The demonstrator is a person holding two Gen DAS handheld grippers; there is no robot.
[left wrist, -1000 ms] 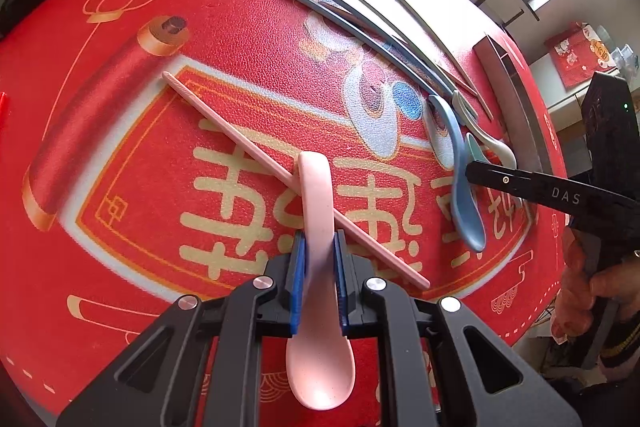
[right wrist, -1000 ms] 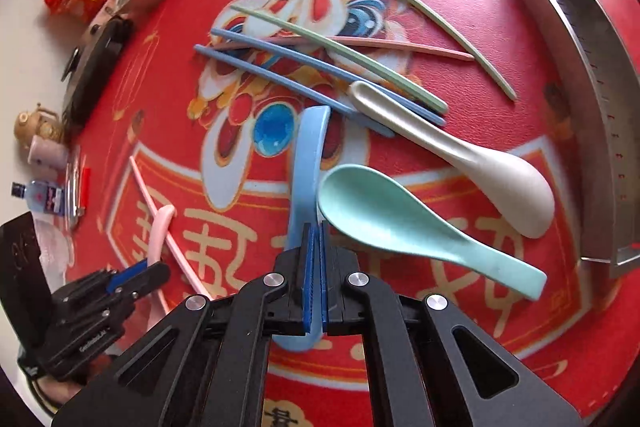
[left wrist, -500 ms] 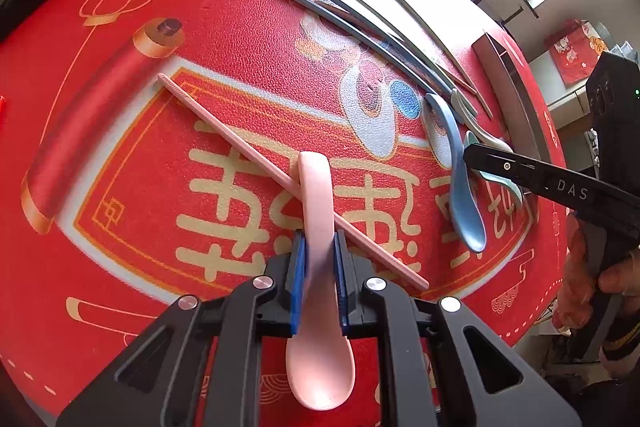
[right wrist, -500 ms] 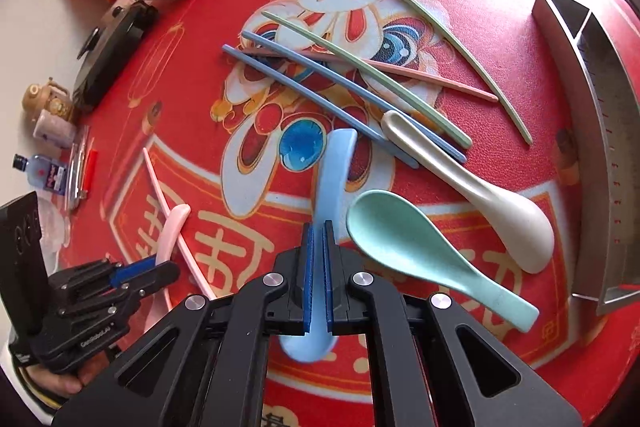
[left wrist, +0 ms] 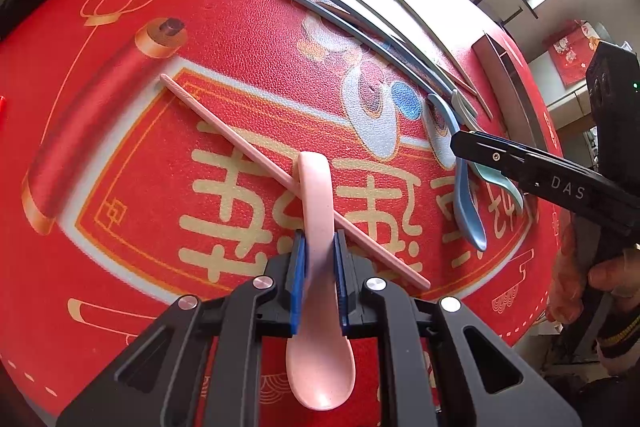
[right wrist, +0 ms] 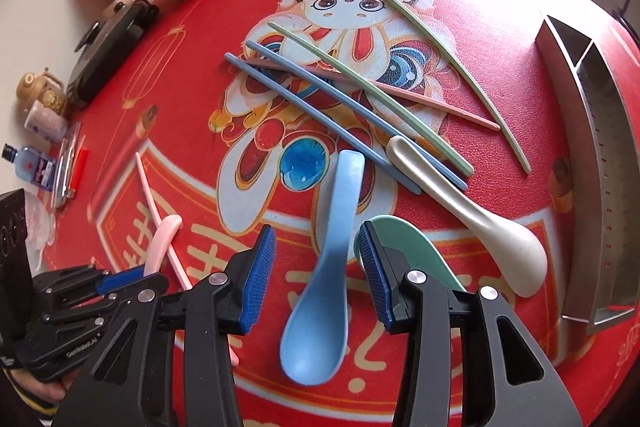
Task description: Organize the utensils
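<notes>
Your red mat [right wrist: 192,39] carries everything, with the steel divided tray [right wrist: 600,163] along its edge at three o'clock in the right wrist view, no utensil visible in it. The loose chopsticks, two blue [right wrist: 320,115], two green [right wrist: 372,95] and one pink [right wrist: 420,99], fan out around twelve o'clock from your right gripper [right wrist: 316,267]. The cream spoon [right wrist: 472,215] and the green spoon [right wrist: 404,247] lie at two o'clock, the green one partly behind the right pad.

Your right gripper's jaws are opening, and the blue spoon [right wrist: 332,259] sits between the pads without either pressing it. Its long axis runs straight along the jaws, handle toward twelve, bowl toward six. This hand is clearly the nearer one, so closing squarely across the handle looks like the move.

Your left gripper [left wrist: 319,283] is clenched on the pink spoon [left wrist: 318,267], handle to twelve, crossing over a second pink chopstick [left wrist: 260,163] lying on the mat.
</notes>
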